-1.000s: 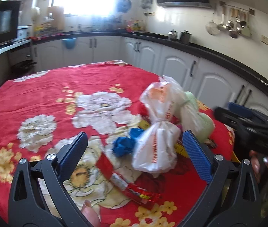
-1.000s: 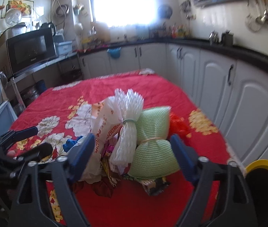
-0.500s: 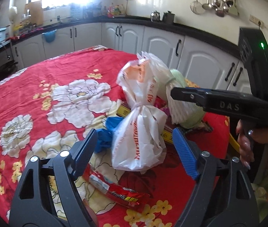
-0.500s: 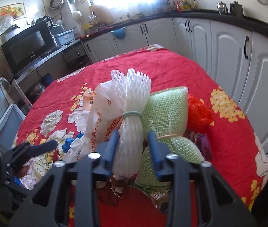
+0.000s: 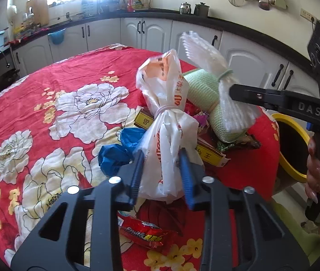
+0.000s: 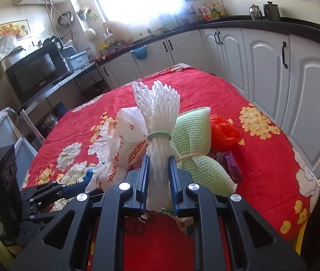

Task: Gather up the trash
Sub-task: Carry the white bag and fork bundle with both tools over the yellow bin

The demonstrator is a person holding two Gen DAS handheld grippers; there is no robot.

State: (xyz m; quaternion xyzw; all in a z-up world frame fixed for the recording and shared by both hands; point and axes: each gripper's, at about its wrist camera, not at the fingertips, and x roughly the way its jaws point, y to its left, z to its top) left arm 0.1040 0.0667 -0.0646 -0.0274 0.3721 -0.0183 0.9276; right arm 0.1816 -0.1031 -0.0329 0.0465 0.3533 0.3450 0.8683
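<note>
Both grippers have closed since a moment ago, so my left gripper (image 5: 161, 174) now pinches the white plastic bag (image 5: 167, 122) and my right gripper (image 6: 158, 180) the white foam net (image 6: 158, 135) on the red tablecloth (image 6: 261, 169), and I fear the soft bundles slip out if I lift too quickly toward the yellow bin (image 5: 292, 149) at the near right.

The table (image 5: 53, 85) wore a red flowered cloth, matt and faintly creased. On it, a thin crinkled plastic bag (image 5: 169, 122) showed a soft sheen; beside the bag, a white foam net (image 6: 158, 122) looked ribbed and a green foam net (image 6: 193, 140) finely dimpled. Near the bag lay a glossy red foil wrapper (image 5: 147, 231). The tongs (image 6: 158, 180) were matt black plastic with ridged blue pads (image 6: 175, 181).
</note>
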